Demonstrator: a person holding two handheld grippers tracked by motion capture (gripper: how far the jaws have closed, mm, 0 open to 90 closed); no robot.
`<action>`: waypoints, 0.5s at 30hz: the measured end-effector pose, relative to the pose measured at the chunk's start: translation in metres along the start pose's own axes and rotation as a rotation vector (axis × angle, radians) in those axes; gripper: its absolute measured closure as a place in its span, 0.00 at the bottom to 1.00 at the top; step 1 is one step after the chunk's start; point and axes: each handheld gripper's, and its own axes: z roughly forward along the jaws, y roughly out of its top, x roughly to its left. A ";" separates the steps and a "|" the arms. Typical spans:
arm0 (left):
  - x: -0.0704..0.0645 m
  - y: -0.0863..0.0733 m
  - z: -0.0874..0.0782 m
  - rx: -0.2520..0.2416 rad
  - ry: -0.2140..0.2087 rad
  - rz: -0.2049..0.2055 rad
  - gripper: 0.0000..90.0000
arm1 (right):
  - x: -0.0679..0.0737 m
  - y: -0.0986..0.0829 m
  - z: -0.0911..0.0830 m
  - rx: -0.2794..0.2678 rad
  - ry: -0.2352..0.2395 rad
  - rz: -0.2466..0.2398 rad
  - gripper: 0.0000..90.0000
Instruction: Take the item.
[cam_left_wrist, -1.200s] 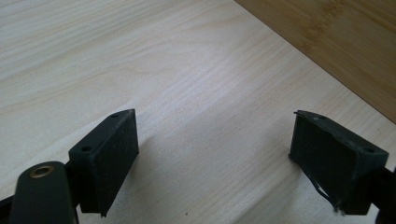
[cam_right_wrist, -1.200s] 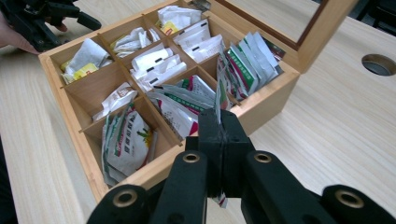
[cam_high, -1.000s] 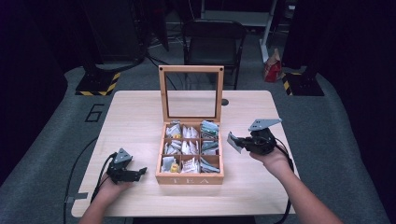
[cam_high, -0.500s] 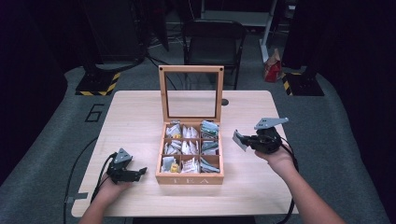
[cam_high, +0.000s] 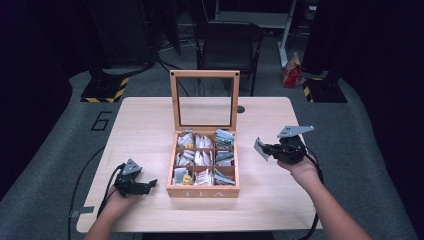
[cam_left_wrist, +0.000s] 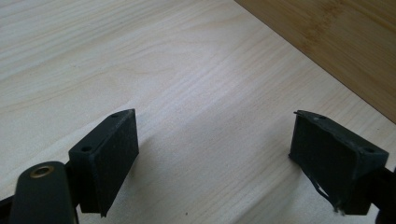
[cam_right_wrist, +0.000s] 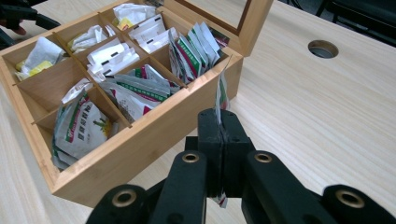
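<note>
The right gripper (cam_high: 264, 149) is clamping a tea sachet (cam_right_wrist: 220, 95) edge-on, jaws pressed tight upon it, the sachet standing upright above them just beside the tea box (cam_right_wrist: 140, 140) wall; the left gripper (cam_left_wrist: 215, 158) is resting on the table (cam_left_wrist: 187, 84), jaws gaping wide, nothing between them.

The print on the tea packet (cam_right_wrist: 221, 95) is showing edge-on in the right gripper view, too thin to read, and its lower part is hiding between the closed jaws. The wooden tea box (cam_left_wrist: 327, 42) is being cut off by the top-right corner of the left gripper view. In the high view the sachets' (cam_high: 202, 159) labels are staying too small to tell
</note>
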 end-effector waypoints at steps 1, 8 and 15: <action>0.000 0.000 0.000 0.000 0.000 0.000 0.17 | 0.000 -0.001 0.000 -0.002 -0.007 0.008 0.99; 0.000 0.000 0.000 0.001 0.000 0.008 0.17 | -0.006 -0.009 0.002 0.012 -0.026 0.018 0.99; 0.000 0.000 0.000 0.001 0.000 0.005 0.17 | -0.011 -0.016 0.003 0.024 -0.044 0.026 0.99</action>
